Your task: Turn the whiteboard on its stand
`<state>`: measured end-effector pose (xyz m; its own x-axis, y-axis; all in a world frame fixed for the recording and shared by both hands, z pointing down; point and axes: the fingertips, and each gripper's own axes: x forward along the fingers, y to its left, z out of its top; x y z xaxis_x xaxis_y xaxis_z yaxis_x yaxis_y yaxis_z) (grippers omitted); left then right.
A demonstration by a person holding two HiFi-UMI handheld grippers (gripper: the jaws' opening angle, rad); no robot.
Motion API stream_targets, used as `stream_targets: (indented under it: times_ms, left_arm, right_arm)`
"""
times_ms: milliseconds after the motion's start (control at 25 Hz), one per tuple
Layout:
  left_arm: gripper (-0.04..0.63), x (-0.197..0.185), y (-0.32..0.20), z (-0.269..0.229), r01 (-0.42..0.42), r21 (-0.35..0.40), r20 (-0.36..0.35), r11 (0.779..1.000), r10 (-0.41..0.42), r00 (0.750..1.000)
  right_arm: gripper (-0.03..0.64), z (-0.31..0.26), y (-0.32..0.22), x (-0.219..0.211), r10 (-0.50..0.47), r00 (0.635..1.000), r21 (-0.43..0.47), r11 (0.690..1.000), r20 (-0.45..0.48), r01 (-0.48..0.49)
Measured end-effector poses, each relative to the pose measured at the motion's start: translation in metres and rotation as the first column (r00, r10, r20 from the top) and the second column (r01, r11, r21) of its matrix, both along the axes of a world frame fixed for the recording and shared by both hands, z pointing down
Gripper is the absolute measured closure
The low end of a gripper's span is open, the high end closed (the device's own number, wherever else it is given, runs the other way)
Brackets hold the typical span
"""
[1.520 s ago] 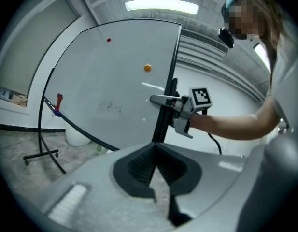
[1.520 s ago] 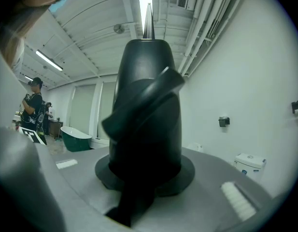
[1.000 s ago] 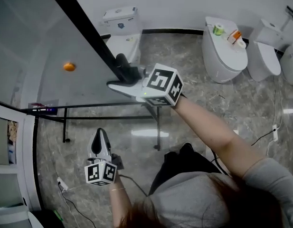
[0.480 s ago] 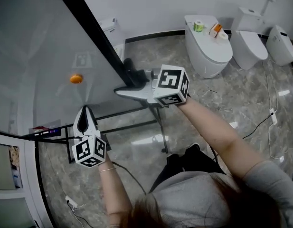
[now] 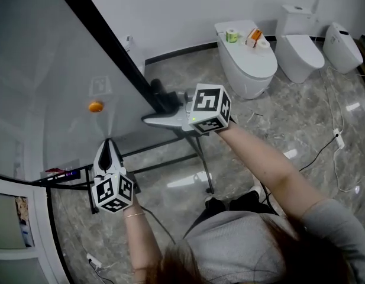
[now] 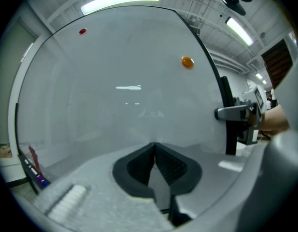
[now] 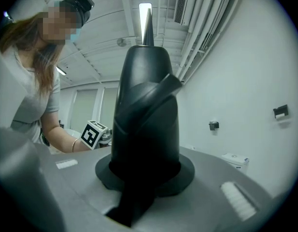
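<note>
the whiteboard [image 5: 46, 70] is pale grey-white with a black frame [image 5: 105, 40]. ahead of the left gripper [image 5: 107, 142] sits an orange magnet [image 5: 96, 106], and up to its left a red magnet [image 6: 82, 31]. the left gripper and the right gripper [image 5: 159, 93] are light grey with black pads [image 6: 173, 166]. their cubes [image 5: 209, 106] are white with black square markers. below them, the floor [image 5: 277, 129] is marbled grey. beyond the right gripper, the toilets [image 5: 247, 64] are white.

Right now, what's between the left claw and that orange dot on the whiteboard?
Only bare whiteboard. In the left gripper view the left claw, shut, faces blank board surface, and the orange dot sits above it, to the right.
</note>
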<state>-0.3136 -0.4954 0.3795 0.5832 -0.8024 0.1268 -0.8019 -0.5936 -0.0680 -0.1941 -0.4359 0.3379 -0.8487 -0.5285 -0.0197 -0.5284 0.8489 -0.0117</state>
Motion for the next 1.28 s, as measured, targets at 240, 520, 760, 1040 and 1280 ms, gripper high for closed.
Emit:
stream_targets:
  times_ms: [240,520,760,1040,1280]
  left_arm:
    - [0.591,0.049,0.052,-0.020,-0.025,-0.008,0.000,1.000,0.025,1.000]
    - [0.591,0.048,0.067,-0.036,-0.086,0.030,-0.065,0.996,0.088,0.994]
    - [0.591,0.051,0.074,-0.041,-0.124,0.014,-0.068,0.992,0.124,0.990]
    - [0.591,0.088,0.093,-0.037,-0.121,0.027,-0.083,0.992,0.123,0.989]
    - [0.594,0.151,0.139,-0.039,-0.105,0.065,-0.058,0.992,0.109,0.992]
  right_arm:
    - [0.535,-0.017,0.056,0.046,0.004,1.000,0.011,1.000,0.005,-0.004]
    - [0.535,-0.034,0.072,0.045,0.025,1.000,0.008,1.000,0.000,-0.025]
    - [0.537,-0.040,0.082,0.047,0.042,0.999,0.008,0.999,0.000,-0.042]
    - [0.535,-0.036,0.100,0.084,0.045,0.999,0.000,0.999,0.001,-0.045]
    - [0.537,-0.036,0.146,0.148,0.054,0.998,0.020,0.998,0.018,-0.054]
